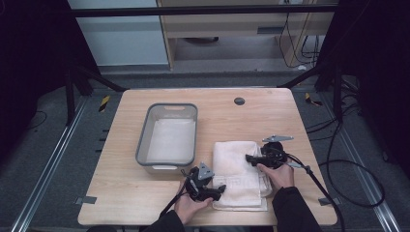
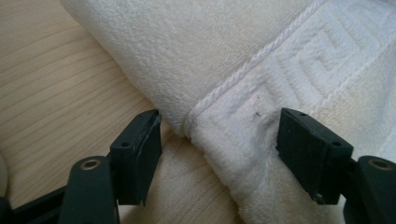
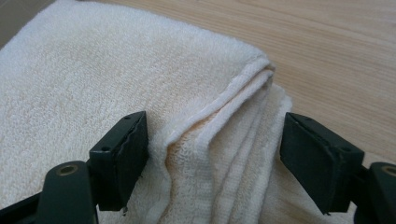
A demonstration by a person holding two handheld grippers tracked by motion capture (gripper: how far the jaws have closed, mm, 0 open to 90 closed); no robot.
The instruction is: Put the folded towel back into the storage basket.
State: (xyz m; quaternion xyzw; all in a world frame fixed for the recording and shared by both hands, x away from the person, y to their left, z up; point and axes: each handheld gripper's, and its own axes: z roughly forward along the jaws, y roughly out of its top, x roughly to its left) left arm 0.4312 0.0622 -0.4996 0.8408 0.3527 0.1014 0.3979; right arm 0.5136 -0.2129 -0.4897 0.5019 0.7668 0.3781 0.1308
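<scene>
Now folded towel (image 1: 238, 169) edges sit btwn wide-open jaws of both tools, L (image 2: 219, 140) & R (image 3: 212, 149).

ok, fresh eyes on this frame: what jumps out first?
The folded white towel at the table's near edge, with a gripper at each side: the left gripper straddles a corner with the patterned border, the right gripper straddles the stacked folded edges, fingers apart on both. Left of the towel sits a grey bin, a pale cloth lying in it.

Both hands hold grippers at a folded white towel (image 1: 238, 171) beside a grey bin (image 1: 167, 135).
</scene>
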